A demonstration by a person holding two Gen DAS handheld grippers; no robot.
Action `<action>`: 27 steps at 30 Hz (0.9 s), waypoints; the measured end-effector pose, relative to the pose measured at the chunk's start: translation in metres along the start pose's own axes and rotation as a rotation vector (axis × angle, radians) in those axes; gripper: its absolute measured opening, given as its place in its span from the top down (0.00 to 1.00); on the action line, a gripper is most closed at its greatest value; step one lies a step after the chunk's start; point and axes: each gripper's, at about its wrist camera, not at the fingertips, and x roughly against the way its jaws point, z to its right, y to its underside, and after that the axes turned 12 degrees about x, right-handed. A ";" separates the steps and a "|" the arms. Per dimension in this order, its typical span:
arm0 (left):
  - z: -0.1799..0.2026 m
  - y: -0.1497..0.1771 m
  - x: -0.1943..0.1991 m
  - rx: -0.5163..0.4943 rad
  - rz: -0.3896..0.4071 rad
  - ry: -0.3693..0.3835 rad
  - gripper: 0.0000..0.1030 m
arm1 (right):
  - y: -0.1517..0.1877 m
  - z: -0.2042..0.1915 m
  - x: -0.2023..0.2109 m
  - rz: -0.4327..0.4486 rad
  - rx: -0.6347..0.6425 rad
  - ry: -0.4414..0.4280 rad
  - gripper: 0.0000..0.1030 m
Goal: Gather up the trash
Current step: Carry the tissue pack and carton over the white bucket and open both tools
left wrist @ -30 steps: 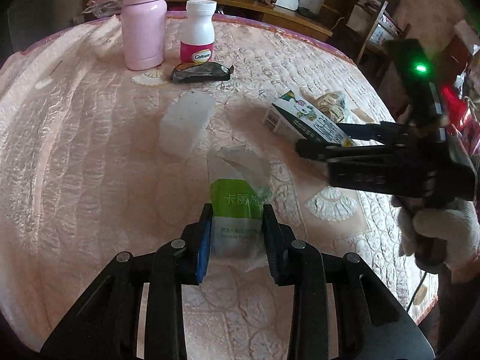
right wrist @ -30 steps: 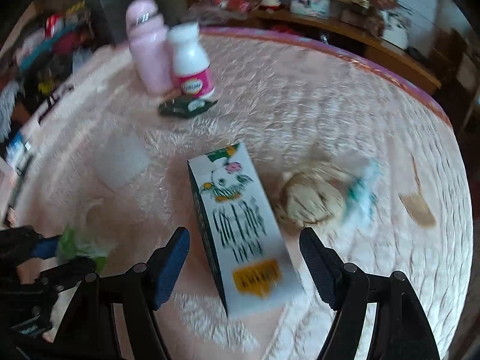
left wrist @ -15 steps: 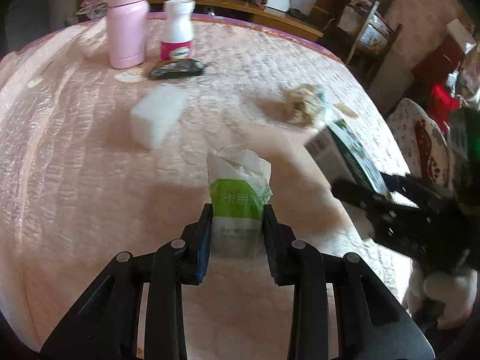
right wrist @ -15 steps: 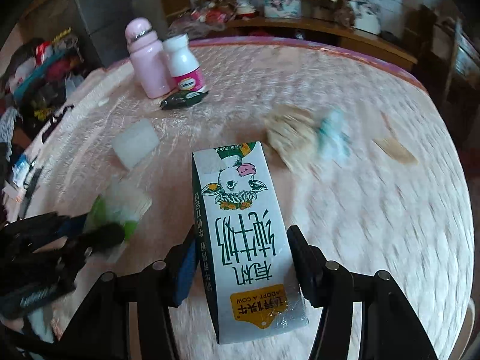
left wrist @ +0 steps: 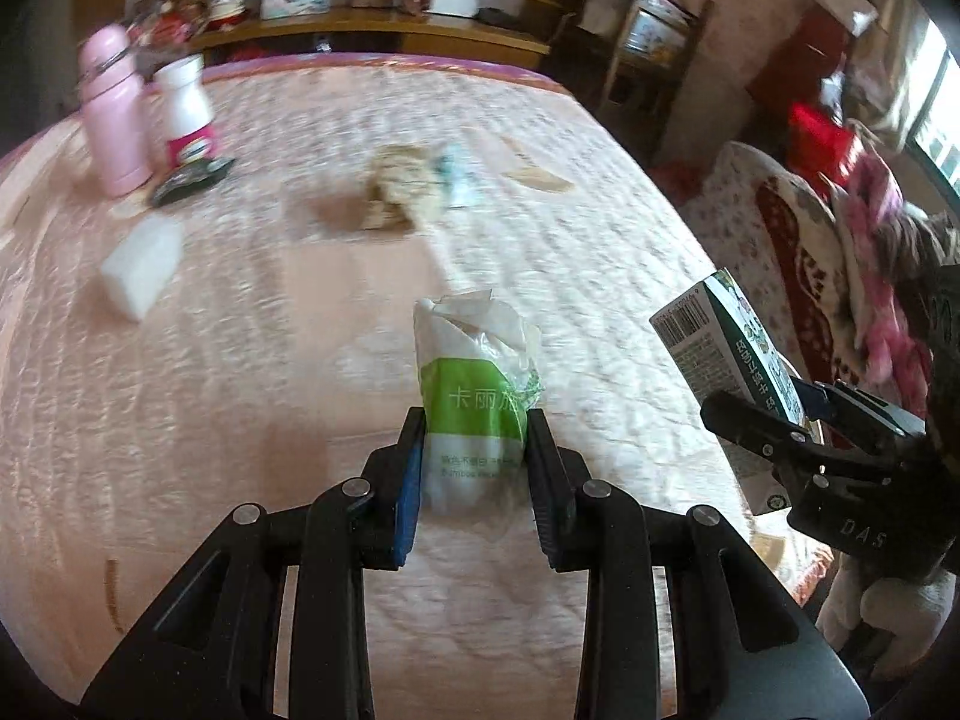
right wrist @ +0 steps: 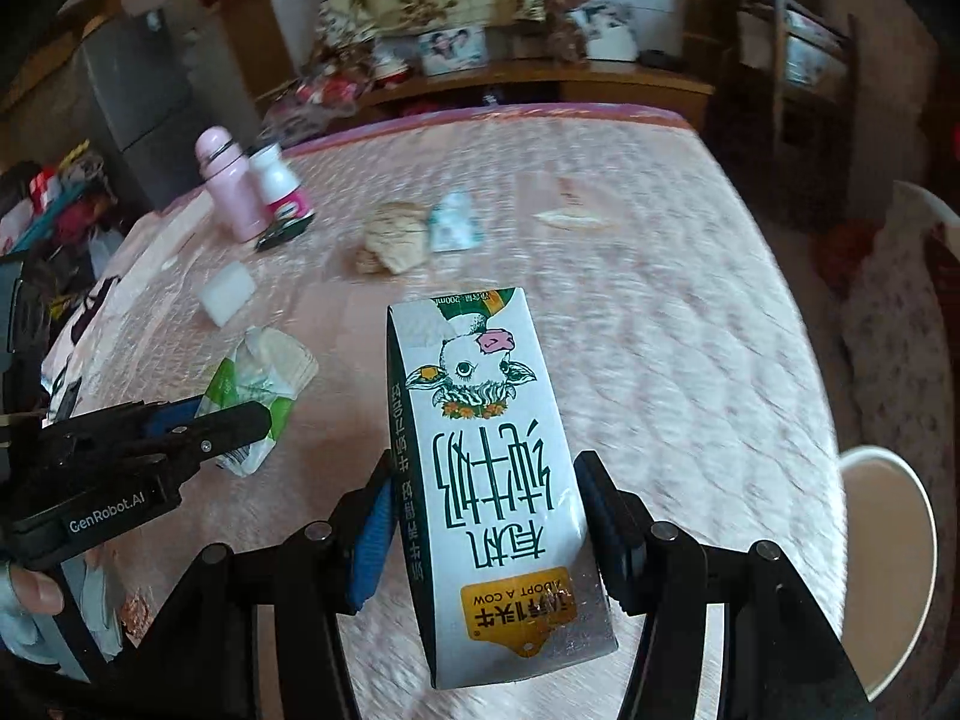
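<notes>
My left gripper (left wrist: 474,420) is shut on a green and white tissue packet (left wrist: 474,372) and holds it above the pink tablecloth (left wrist: 240,420). My right gripper (right wrist: 486,468) is shut on a white and green milk carton (right wrist: 486,450) with a cow drawing, its pads pressing on both sides. The carton is off the table, near its right edge. In the left wrist view the carton (left wrist: 726,348) and the right gripper (left wrist: 762,405) are at the right. The right wrist view has the left gripper (right wrist: 234,411) with the packet (right wrist: 264,366) at the left.
Still on the table are crumpled brown paper (left wrist: 396,186), a blue and white wrapper (left wrist: 456,180), a white foam block (left wrist: 141,264), a dark wrapper (left wrist: 189,177), a pink flask (left wrist: 111,114) and a white bottle (left wrist: 186,108). A white bucket (right wrist: 888,570) stands beside the table's right edge.
The right gripper closed on the milk carton and lifted it off the table. Both grippers drew back and rose toward the table's right side. The left kept the tissue packet.
</notes>
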 end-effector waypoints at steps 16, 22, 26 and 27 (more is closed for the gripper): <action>0.081 0.017 -0.014 -0.136 -0.021 0.051 0.72 | 0.054 0.072 0.036 -0.003 -0.152 0.072 0.46; 0.066 0.013 -0.016 -0.112 -0.020 0.021 0.72 | 0.051 0.059 0.025 -0.020 -0.122 0.016 0.40; 0.061 0.012 -0.017 -0.096 -0.023 0.012 0.72 | 0.049 0.043 0.003 -0.082 -0.056 0.025 0.35; 0.061 0.012 -0.017 -0.096 -0.024 0.013 0.72 | 0.050 0.041 -0.004 -0.098 -0.049 0.022 0.36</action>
